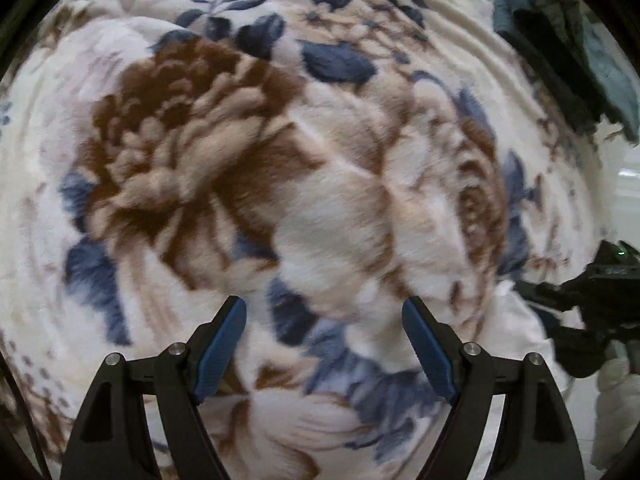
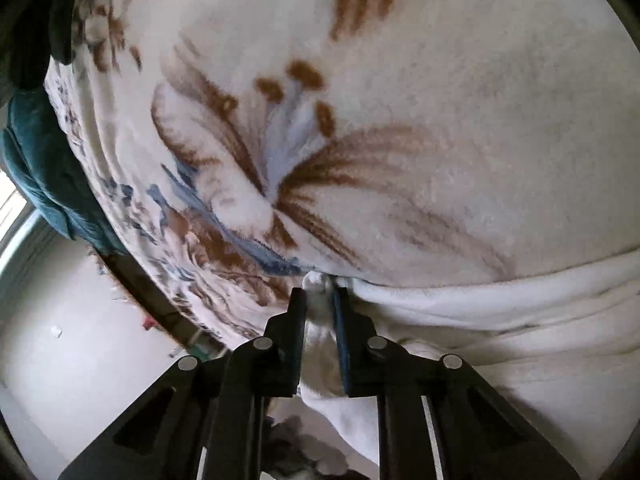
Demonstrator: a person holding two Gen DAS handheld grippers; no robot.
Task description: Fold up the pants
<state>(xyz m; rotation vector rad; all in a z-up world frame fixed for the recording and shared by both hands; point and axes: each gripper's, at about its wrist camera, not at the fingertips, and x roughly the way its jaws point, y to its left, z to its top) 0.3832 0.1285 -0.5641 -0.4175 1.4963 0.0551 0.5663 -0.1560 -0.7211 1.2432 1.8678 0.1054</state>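
Basically the fold was at an early stage, judging by what showed. Nearest in the right wrist view, the right gripper [image 2: 320,300] had its jaws pinched together on a bunched edge of the white pants [image 2: 500,312], which ran from 6 o'clock out to 3 o'clock as a soft rumpled band on the floral blanket [image 2: 360,140]. No tidy crease or stacked layer was visible, so I'd say the grab was made and the actual folding was left. In the left wrist view, the left gripper [image 1: 324,340] had its jaws wide apart and held nothing, only blanket [image 1: 320,160] between the blue pads [image 1: 222,344]. The right gripper [image 1: 592,304] showed at 4 o'clock with white cloth beside it, probably the same pants [image 1: 520,320]. Hard to read: waistband, legs and hems were cut off or out of frame, so which part was held couldn't be told. Both views were motion-blurred. Farther out, a dark teal cloth heap [image 1: 580,40] sat at 1 o'clock, identity unclear, and pale floor [image 2: 60,340] at 8 o'clock.
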